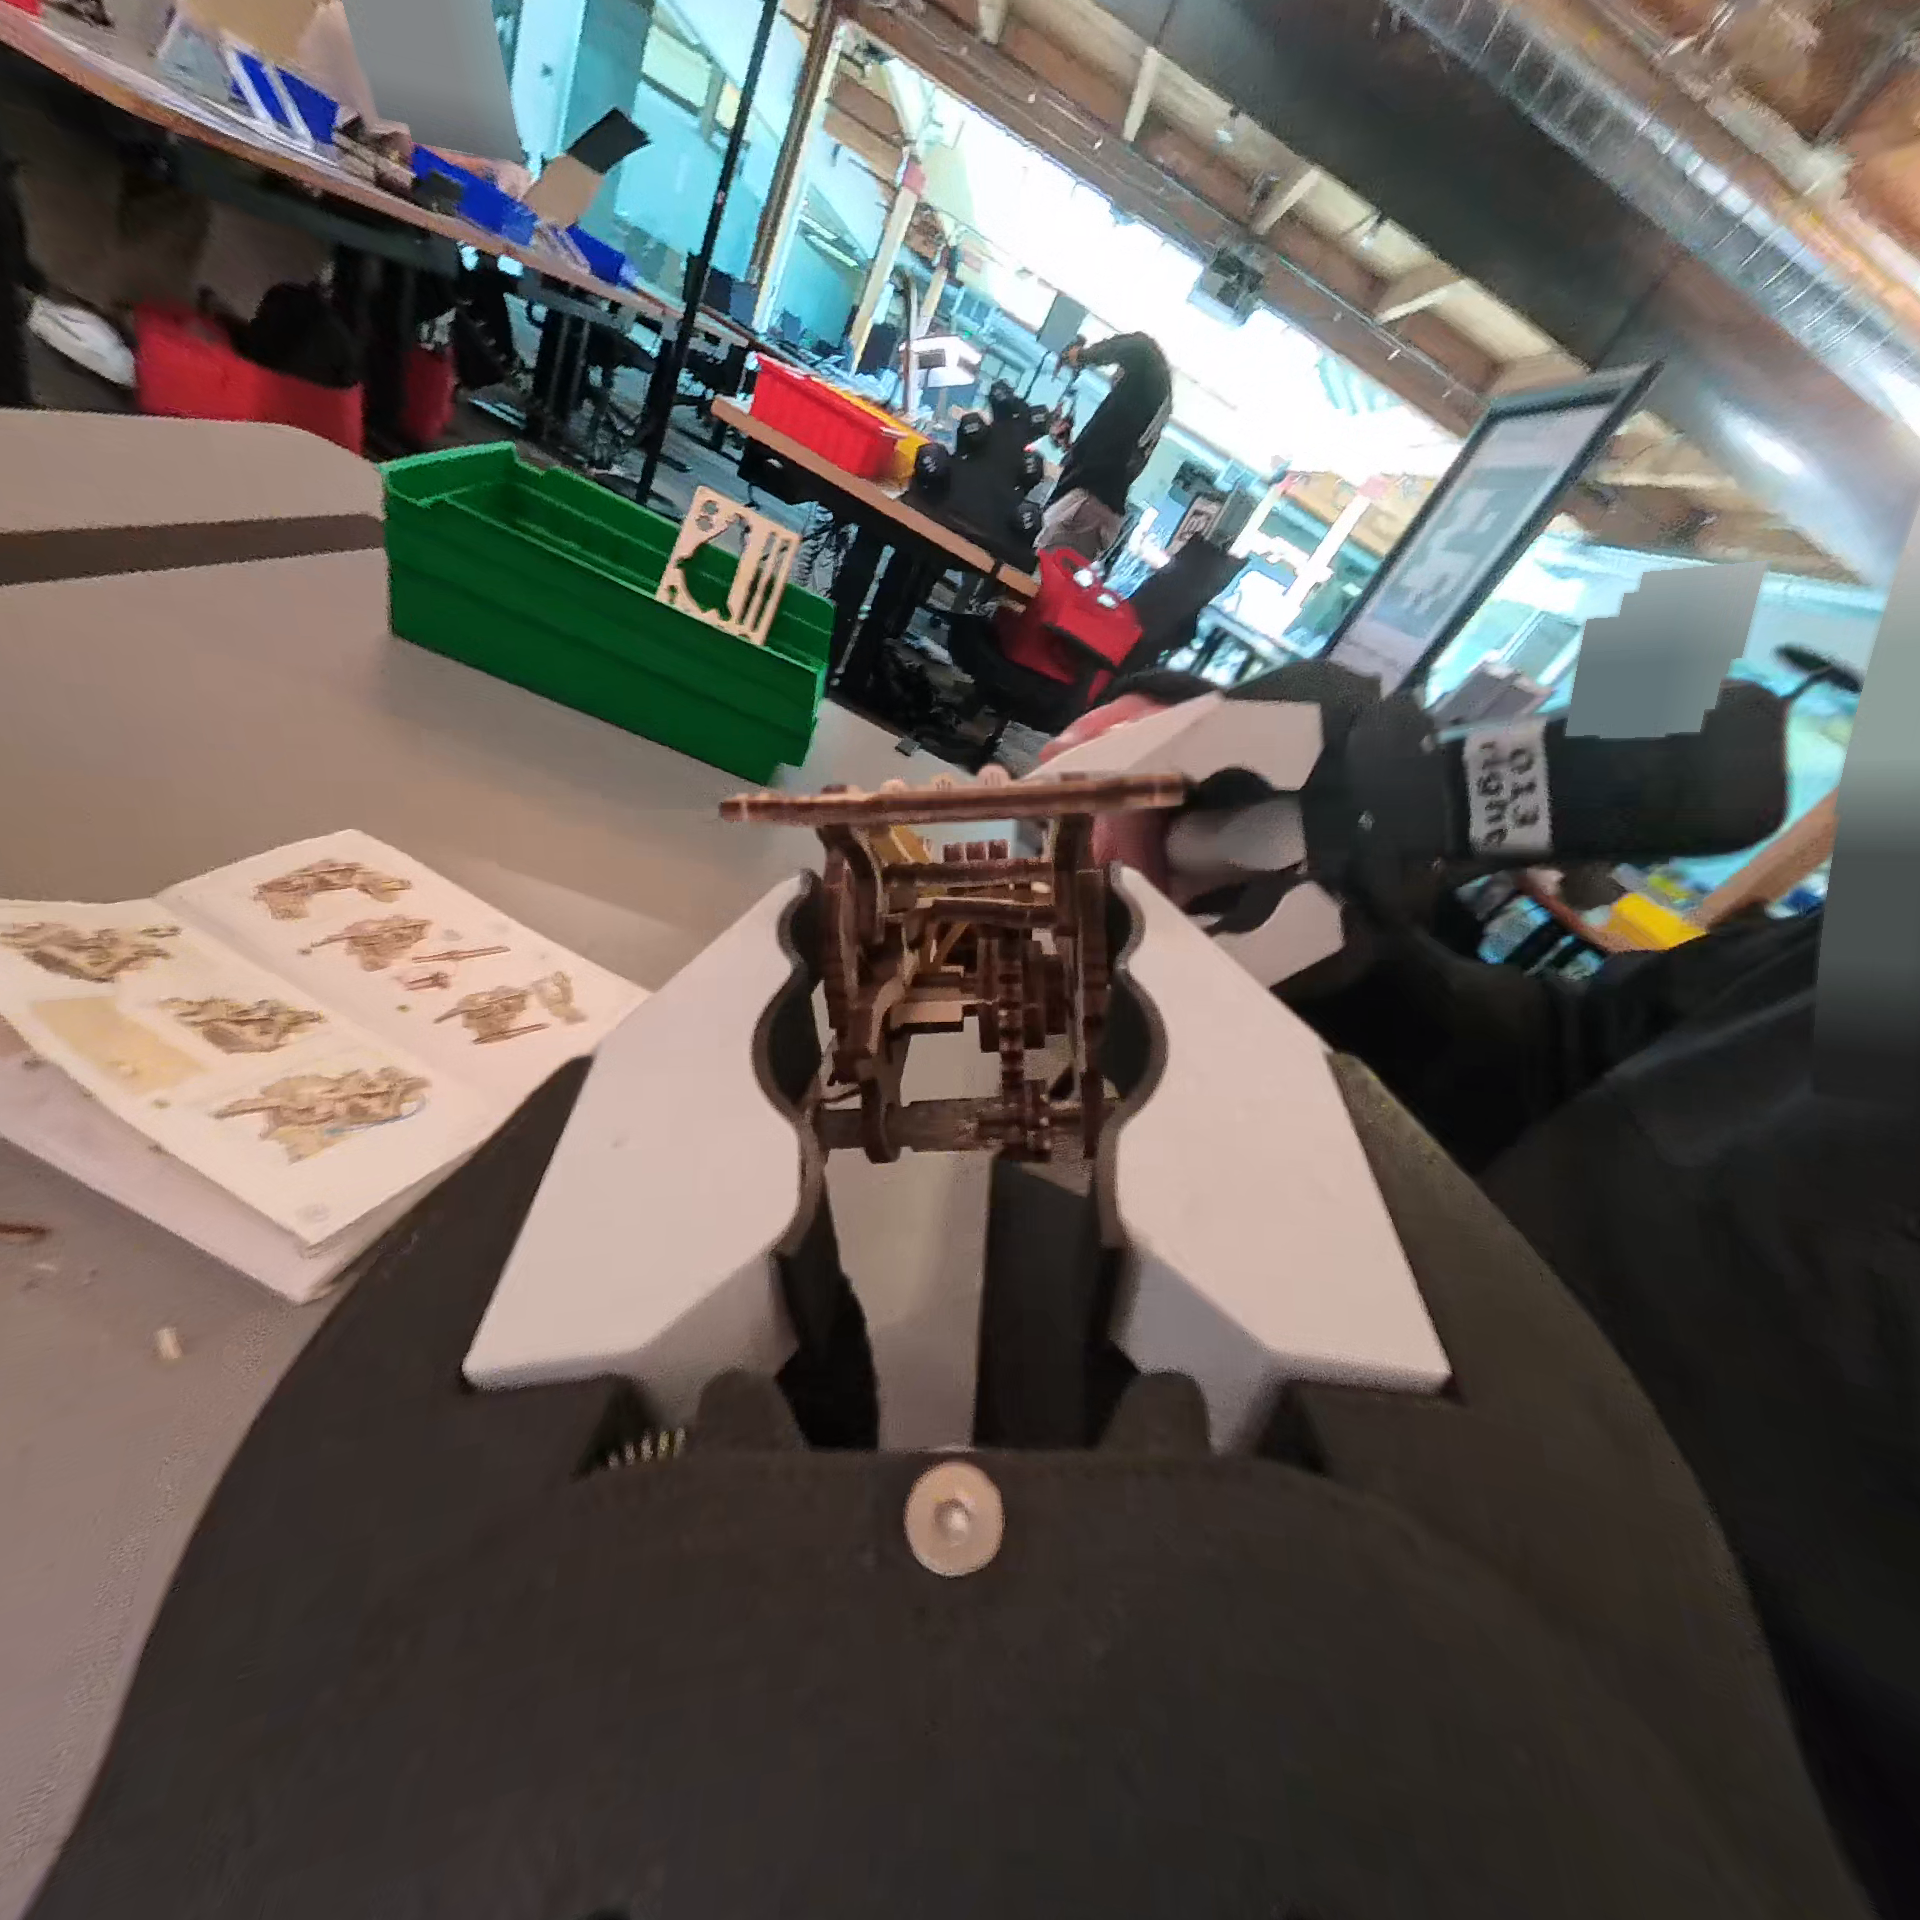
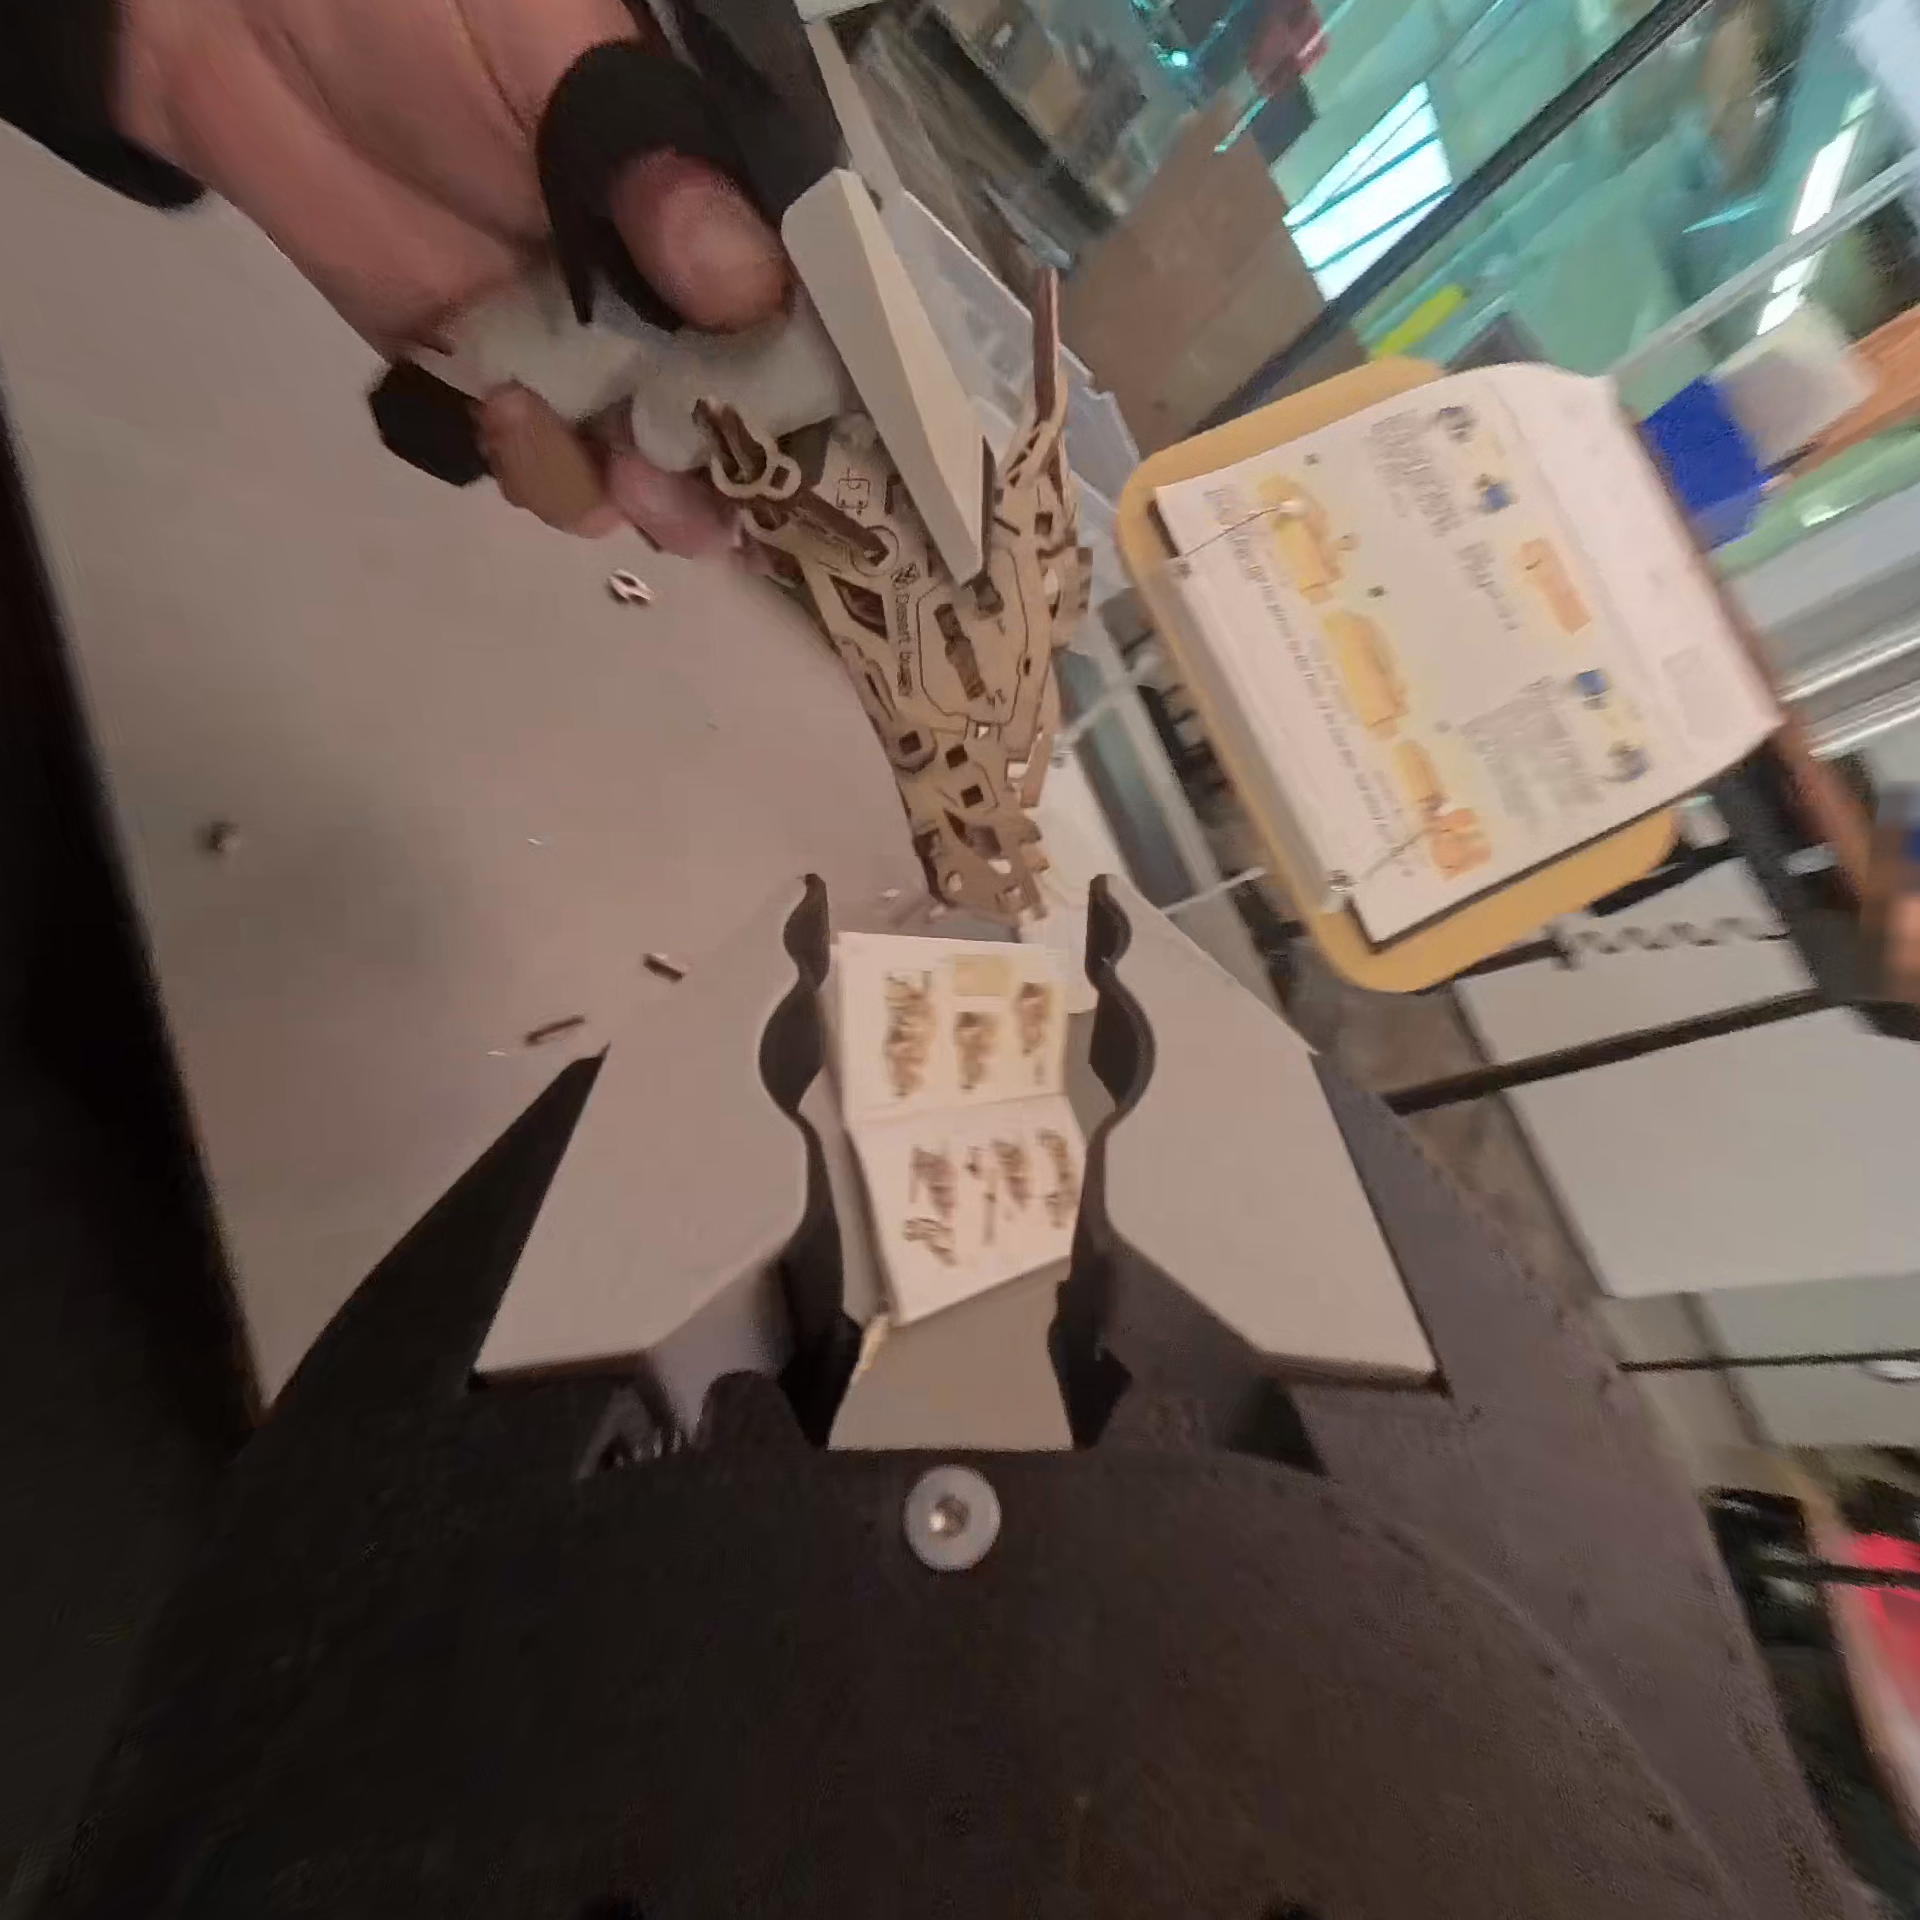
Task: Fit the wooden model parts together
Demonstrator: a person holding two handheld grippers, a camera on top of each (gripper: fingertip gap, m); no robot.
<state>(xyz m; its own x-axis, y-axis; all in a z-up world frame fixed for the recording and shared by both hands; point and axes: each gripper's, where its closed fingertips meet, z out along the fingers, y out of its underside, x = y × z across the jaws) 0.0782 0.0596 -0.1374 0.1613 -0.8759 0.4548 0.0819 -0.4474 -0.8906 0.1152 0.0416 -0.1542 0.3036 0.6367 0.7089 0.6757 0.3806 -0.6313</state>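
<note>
Wooden and slight, the laser-cut model (image 1: 961, 987) sits pinched between the left gripper (image 1: 961, 997) pads above the table (image 1: 260, 727), likely light and brittle, best held by its side frames, while the right gripper (image 2: 961, 997) stands spread and empty.

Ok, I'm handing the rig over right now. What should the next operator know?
Left gripper: clamped on the partly built wooden model, held up off the table.
Right gripper: open, nothing between its fingers, tips close to the model's end.
A flat wooden panel lies across the model's top; I cannot tell whether it is seated.
The open booklet is on the table, with a punched-out sheet in the green tray and wood scraps loose on the table.
Left to do, probably: check the panel, then fit the remaining parts.
</note>
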